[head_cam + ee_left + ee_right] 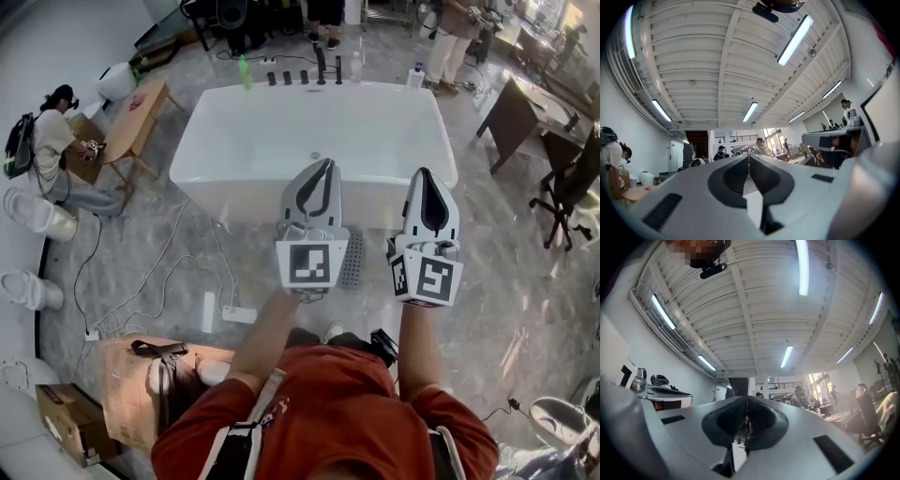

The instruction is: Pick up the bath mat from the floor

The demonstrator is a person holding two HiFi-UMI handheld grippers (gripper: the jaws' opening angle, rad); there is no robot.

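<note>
A grey textured bath mat (352, 260) lies on the marble floor against the near side of the white bathtub (244, 141). Only a narrow strip of it shows between my two grippers. My left gripper (325, 165) is held up in front of the tub, jaws shut with nothing in them. My right gripper (424, 174) is beside it at the same height, also shut and empty. In the left gripper view the left gripper (749, 156) points up at the ceiling and far room. The right gripper (747, 399) does the same in the right gripper view.
Bottles and black taps (305, 75) stand on the tub's far rim. A power strip (239, 315) with cables lies on the floor at left, near a cardboard box (127, 389). A seated person (52, 141) and wooden table (141, 108) are far left; desks and a chair (567, 187) at right.
</note>
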